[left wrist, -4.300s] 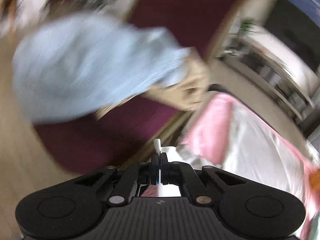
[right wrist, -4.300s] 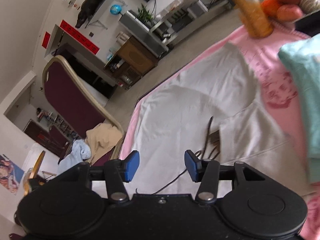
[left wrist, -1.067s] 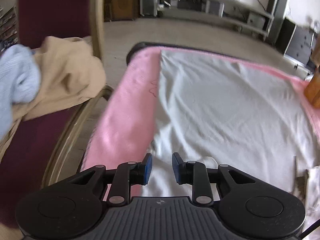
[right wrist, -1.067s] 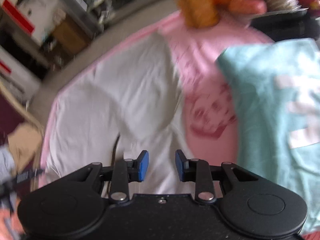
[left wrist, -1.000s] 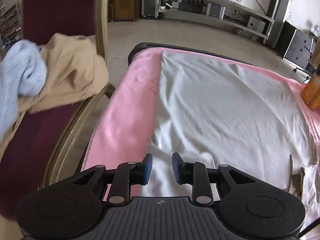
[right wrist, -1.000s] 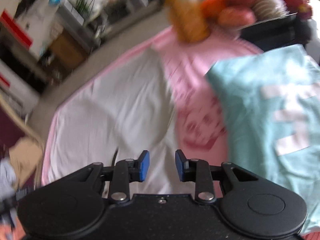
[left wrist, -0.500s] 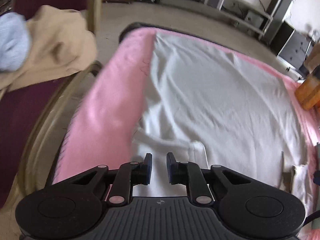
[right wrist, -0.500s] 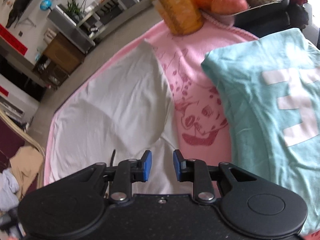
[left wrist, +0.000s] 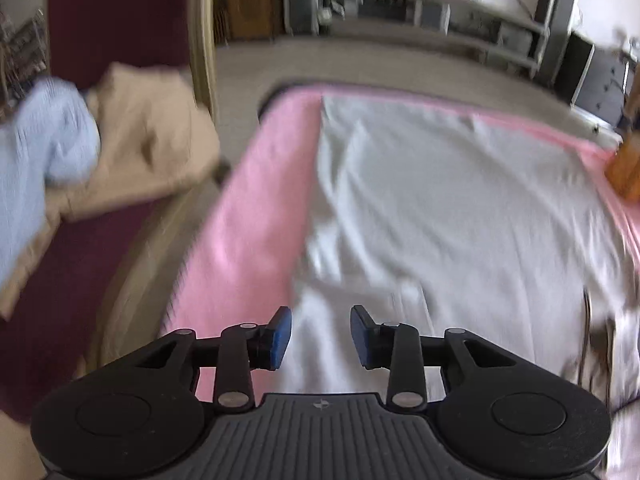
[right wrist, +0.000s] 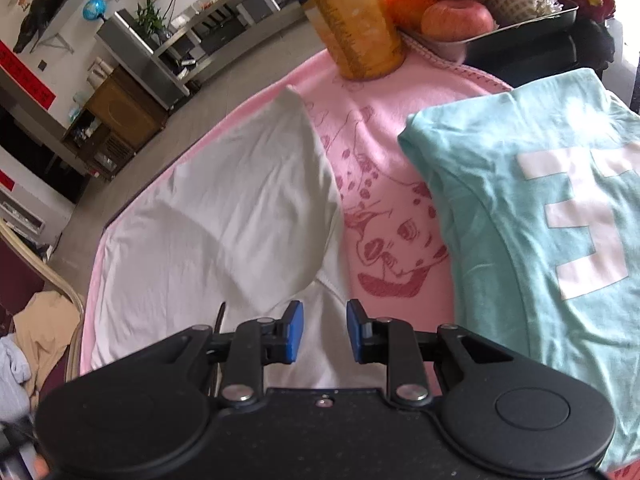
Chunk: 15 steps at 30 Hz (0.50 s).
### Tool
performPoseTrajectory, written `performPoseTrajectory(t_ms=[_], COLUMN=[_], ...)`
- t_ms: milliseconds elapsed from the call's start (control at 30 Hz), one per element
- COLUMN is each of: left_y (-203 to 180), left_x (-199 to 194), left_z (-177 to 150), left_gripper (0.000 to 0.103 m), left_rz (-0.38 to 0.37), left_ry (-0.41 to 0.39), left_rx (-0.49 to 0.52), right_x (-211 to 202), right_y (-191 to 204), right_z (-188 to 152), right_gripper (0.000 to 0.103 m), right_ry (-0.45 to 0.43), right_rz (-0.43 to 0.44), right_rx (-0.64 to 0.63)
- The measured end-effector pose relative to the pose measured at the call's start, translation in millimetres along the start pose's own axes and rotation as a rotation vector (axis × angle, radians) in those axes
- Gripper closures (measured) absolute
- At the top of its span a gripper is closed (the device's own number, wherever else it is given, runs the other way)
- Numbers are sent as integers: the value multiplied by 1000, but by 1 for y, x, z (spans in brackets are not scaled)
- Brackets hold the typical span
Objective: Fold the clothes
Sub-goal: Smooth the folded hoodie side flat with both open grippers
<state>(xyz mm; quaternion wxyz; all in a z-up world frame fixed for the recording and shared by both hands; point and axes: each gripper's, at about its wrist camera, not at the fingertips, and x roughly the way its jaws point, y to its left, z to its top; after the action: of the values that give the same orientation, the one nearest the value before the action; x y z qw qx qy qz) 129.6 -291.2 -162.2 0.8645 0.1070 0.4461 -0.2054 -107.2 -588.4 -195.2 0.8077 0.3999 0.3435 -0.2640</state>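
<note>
The left gripper sits low in the centre of the left wrist view, and its jaws are opening; half a second ago the two blue pads stood nearly together, now they stand clearly apart with nothing between them but air — the white garment lies below and beyond them, not pinched. This picture is blurred, so the small folds near the pads are hard to read. The garment is spread flat over the pink blanket, which shows as a band along its left side; a second ago the camera looked at nearly the same place.

The right gripper, at the lower centre of its view, has its pads a little apart, much as they were a second ago; they hover over the near edge of the white garment, and no cloth is gripped. In this view the garment fills the left and the middle of the frame, with one corner reaching the upper centre, just beside the orange bottle; a teal shirt lies at the right, already folded by the look of it.

My judgement: both grippers are lined up at the near edge, and the widening of the left one prepares a pinch — the fold itself is not yet begun.
</note>
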Motion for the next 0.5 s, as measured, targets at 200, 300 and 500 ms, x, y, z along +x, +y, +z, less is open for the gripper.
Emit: performPoseTrajectory(t_ms=[200,300,500], left_y=[-5,1,7], left_x=[19,12,-21], left_z=[-12,-21,-60], left_gripper=[66,65,66], left_rz=[30,26,55], left_ry=[61,81,87], left_rx=[60,48,61], right_x=[18,17,-15], right_y=[9,14,-9], right_z=[-9,-21,-41], right_gripper=[85,88,90], right_ry=[53,76,92], right_rz=[-95,-232,-313], right_rx=[-103,-208,-165])
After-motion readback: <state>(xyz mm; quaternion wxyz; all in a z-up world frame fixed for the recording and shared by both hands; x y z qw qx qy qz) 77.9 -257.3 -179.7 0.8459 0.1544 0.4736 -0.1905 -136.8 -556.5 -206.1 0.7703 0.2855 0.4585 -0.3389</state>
